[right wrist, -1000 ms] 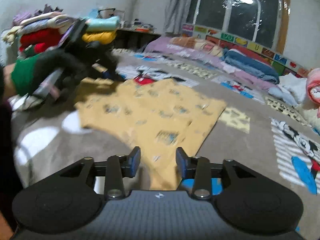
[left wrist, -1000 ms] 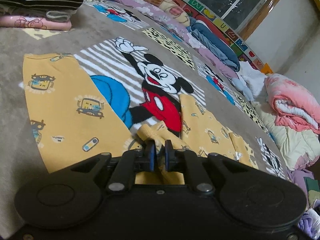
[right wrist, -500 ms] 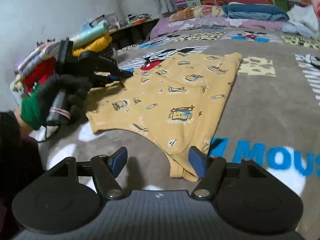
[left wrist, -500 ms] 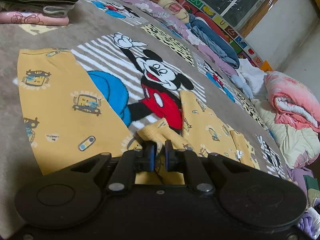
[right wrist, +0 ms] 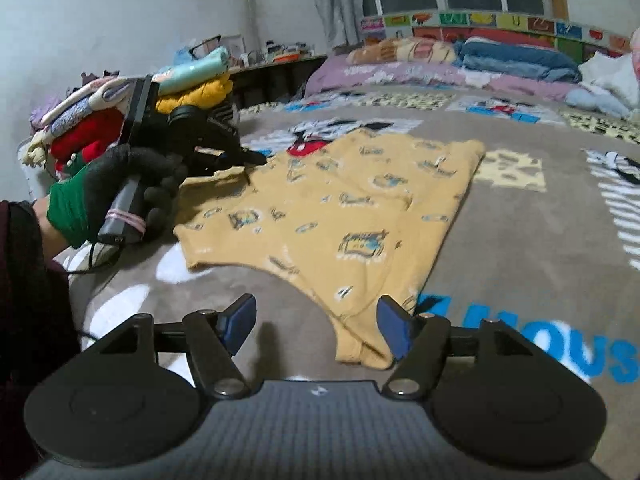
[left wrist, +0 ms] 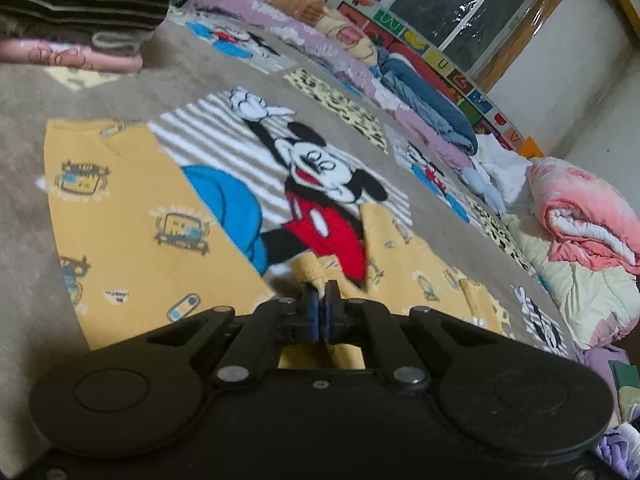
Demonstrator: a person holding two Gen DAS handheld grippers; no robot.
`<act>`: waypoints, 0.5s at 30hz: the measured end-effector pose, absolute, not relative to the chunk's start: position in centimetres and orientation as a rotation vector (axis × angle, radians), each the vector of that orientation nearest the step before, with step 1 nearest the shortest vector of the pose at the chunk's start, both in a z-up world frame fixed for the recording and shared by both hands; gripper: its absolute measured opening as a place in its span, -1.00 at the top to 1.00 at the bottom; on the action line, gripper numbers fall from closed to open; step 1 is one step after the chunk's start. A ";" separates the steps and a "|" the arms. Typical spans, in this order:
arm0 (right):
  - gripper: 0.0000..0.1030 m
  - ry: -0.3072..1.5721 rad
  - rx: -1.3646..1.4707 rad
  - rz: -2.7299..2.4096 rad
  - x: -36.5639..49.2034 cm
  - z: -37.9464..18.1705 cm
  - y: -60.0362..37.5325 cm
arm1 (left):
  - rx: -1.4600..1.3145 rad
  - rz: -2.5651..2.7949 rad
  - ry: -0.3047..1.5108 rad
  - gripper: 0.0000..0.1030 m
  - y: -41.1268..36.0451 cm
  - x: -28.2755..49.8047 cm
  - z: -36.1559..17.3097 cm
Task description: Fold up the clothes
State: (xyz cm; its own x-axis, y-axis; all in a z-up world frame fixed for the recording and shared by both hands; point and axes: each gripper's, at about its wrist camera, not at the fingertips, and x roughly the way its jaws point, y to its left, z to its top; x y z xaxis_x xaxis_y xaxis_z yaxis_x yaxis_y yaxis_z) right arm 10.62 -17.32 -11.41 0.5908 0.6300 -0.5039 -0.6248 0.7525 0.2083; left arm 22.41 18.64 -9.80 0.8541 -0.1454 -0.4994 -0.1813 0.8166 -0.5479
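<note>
A yellow cotton garment printed with small cars is spread on the grey cartoon-print blanket. Its edge is pinched by the left gripper; the right gripper, jaws wide, should be closed squarely over the near corner.

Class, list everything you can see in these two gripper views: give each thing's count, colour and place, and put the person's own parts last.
yellow pyjama garment: one, yellow with small prints, spread on the blanket
blanket: one, grey-brown with cartoon mouse prints, under the garment
folded clothes stack: one, mixed colours, far left
rolled quilt: one, pink, far right
bedding row: several, purple and blue, below the window
left hand-held gripper: one, black, shut on a garment edge
right hand-held gripper: one, black, open over a near garment corner
gloved hand: one, black-green, holding the left handle
</note>
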 end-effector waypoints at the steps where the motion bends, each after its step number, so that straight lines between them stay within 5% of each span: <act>1: -0.30 0.589 0.019 0.731 10.8 -11.5 -17.3 | -0.626 0.013 0.548 1.00 18.4 22.3 -9.4; 15: -0.33 0.616 0.120 0.793 11.7 -12.8 -18.4 | -0.700 -0.039 0.540 1.00 12.3 26.7 -4.4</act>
